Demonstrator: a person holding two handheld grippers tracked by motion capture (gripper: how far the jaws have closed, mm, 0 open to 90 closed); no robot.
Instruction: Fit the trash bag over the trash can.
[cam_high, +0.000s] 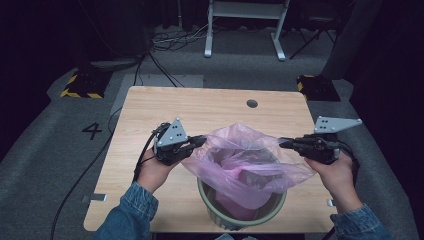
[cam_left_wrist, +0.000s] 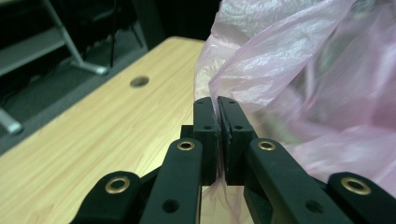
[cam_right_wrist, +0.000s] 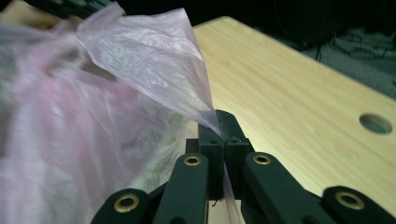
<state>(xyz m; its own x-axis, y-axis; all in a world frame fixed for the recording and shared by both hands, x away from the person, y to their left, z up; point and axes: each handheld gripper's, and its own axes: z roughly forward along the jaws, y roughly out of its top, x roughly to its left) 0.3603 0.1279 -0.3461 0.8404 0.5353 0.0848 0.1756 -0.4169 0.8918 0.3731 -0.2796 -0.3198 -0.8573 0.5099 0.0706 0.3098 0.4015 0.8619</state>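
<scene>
Both left gripper (cam_high: 200, 140) and right gripper (cam_high: 283, 143) clamped on pink bag (cam_high: 240, 160) edges, mid-fitting over bin (cam_high: 210, 207); next, probably stretch rim outward and down.

The setting looks like a lab or recording studio rather than a home. A plain light-wood table with a round cable hole (cam_high: 252, 103) stands alone on grey carpet (cam_high: 45, 150), ringed by dark curtains. A large number 4 (cam_high: 92, 131) is marked on the floor, black cables (cam_high: 165, 40) trail across it, and yellow-and-black striped blocks (cam_high: 82, 86) sit beside a white metal frame (cam_high: 245, 25).
</scene>
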